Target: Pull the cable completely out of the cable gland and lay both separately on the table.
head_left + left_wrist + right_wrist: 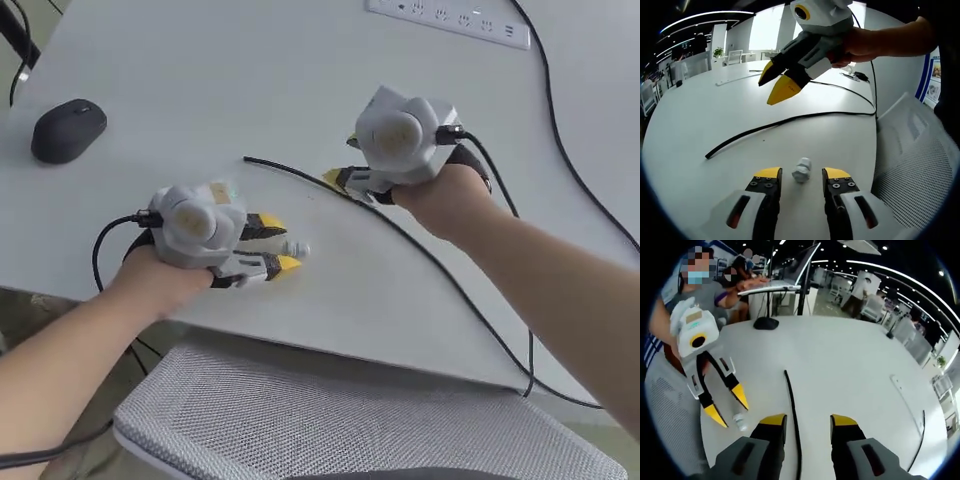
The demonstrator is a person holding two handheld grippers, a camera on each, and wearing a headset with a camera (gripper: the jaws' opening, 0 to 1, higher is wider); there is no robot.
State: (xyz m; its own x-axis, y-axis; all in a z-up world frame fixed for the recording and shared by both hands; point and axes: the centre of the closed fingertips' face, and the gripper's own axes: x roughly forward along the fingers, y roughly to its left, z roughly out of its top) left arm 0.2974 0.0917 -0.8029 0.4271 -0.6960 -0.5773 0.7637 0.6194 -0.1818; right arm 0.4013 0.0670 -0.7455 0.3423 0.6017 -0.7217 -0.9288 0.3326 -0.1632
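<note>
Here, in the head view, the left hand-held gripper [282, 243] is released, with the cable gland [297, 249] just ahead of its tips on the tabletop [200, 100]; the right hand-held gripper [340, 185], released too, hangs over the cable [420, 250]. In the left gripper view the cable gland lies free between spread jaws; we judge it light, hard, apt to skid, best pinched across its body. In the right gripper view the cable runs between parted jaws: limp, best taken near its end.
</note>
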